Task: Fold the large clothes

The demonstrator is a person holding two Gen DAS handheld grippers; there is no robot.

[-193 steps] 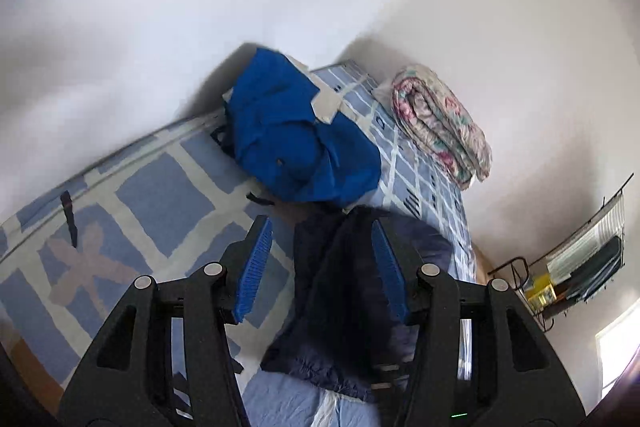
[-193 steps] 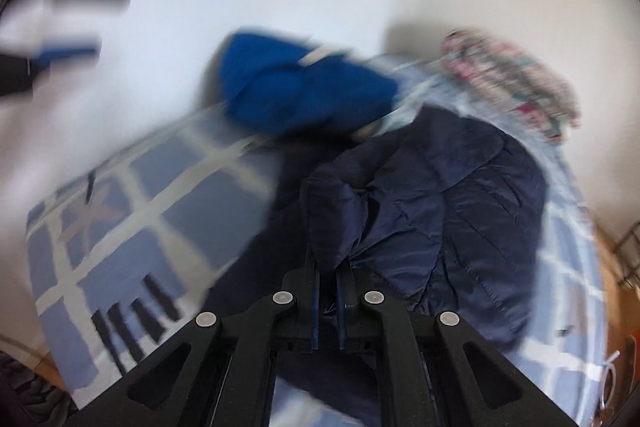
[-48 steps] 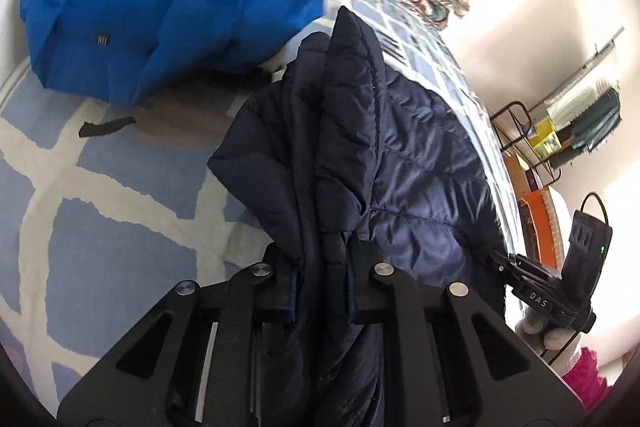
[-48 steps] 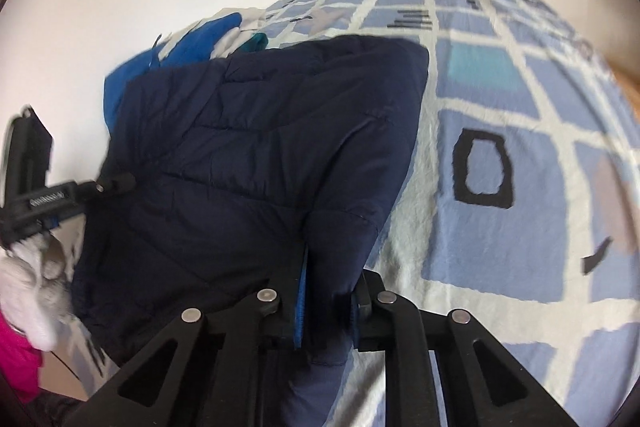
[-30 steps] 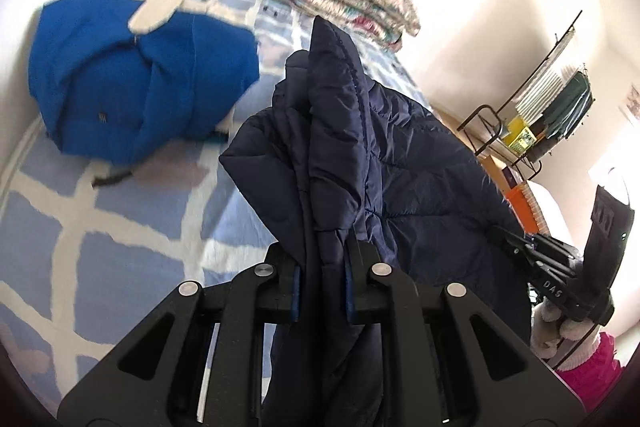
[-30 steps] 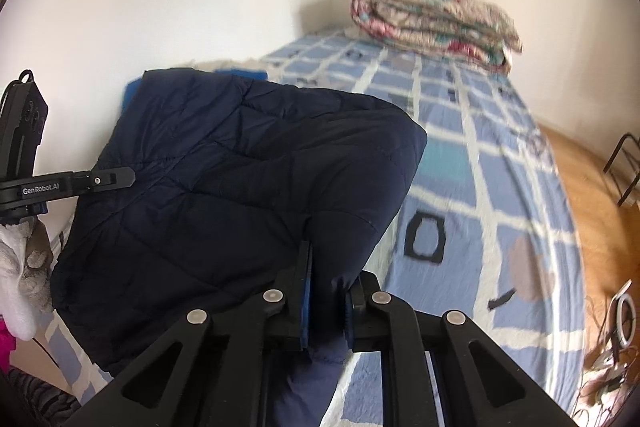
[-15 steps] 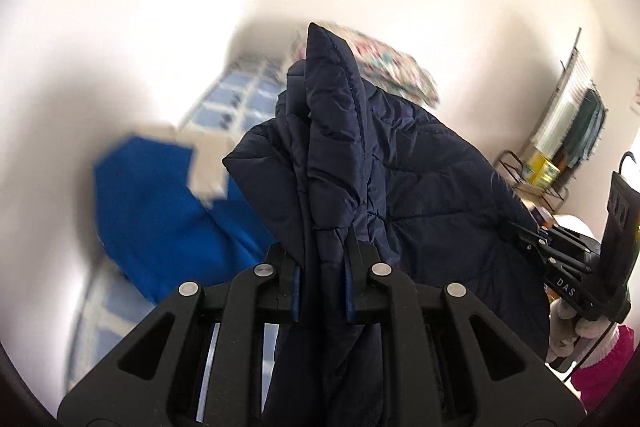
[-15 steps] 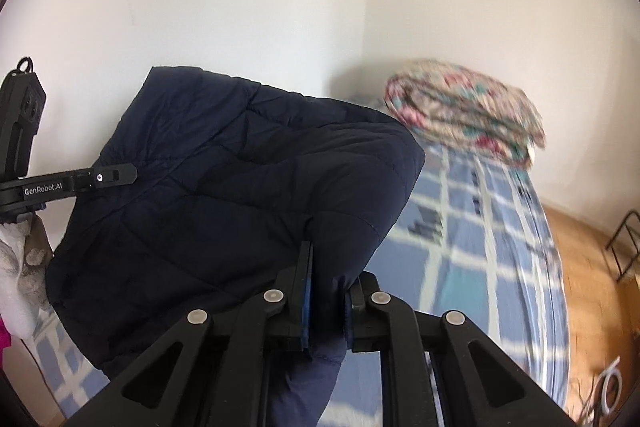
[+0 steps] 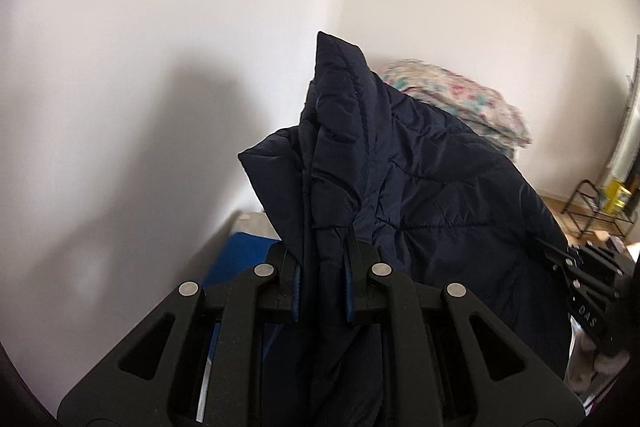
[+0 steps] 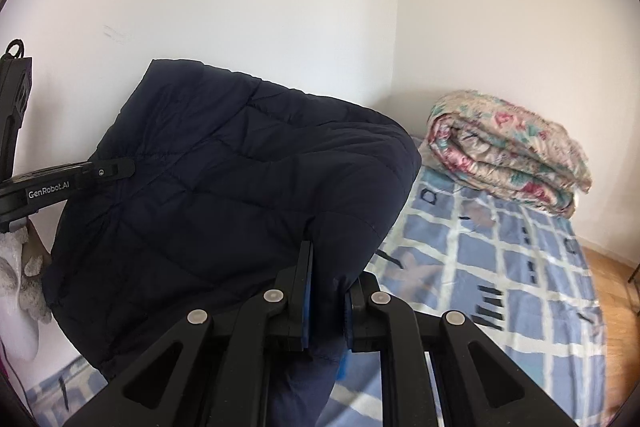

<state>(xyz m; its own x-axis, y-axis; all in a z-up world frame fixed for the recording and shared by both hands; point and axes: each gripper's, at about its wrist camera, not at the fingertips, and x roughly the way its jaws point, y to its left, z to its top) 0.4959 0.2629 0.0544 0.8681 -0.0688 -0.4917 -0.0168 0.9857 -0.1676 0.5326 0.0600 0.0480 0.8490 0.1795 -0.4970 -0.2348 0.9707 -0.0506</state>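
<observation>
We work over a bed with a blue checked sheet, in a white-walled corner. Nearest, our left gripper and right gripper each pinch the one navy jacket. A second ago it hung low over the sheet; now it is raised clear, probably ready to spread flat. Beyond lie one blue garment and one rolled floral quilt.

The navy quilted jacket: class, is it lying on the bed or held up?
Held up. The navy quilted jacket hangs between left gripper and right gripper, above the bed.
</observation>
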